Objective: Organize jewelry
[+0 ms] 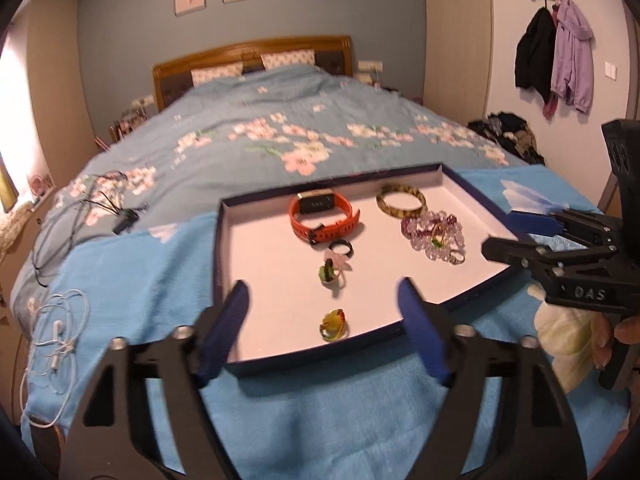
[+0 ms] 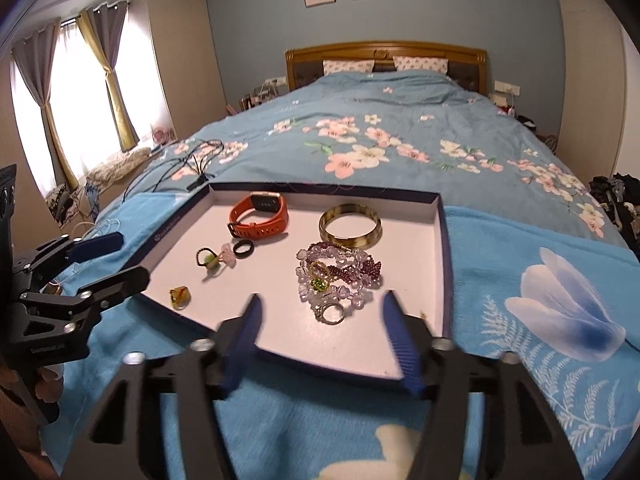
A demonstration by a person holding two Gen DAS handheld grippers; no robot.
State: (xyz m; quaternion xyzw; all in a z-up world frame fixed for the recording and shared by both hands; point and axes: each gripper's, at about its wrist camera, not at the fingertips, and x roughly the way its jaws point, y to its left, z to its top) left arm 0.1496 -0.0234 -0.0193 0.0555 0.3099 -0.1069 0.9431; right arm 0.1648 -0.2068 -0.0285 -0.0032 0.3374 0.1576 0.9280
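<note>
- Jewelry lying loose inside a shallow dark-blue box lid with a white floor, resting on a light-blue floral blanket spread over the bed, likely keeping small pieces from sinking into the fabric.
- Left tool hovering over the lid's near edge, blue fingers spread wide, gripping nothing; framing a yellow-and-red glass ring, probably lining up for a pick.
- Right tool likewise spread wide and empty, hanging over the near right part of the lid, bracketing a silver ring touching a tangled heap of clear and purple bead bracelets.
- Sitting at the far side: an orange-strapped smartwatch and a mottled green-brown bangle, well apart, looking sorted already.
- Clustering mid-lid: a black band ring, a pink stone ring and a green-stone ring, seemingly grouped by type.
- Tangled beads needing separating, judging by the overlap; snagging a strand being the risk.
</note>
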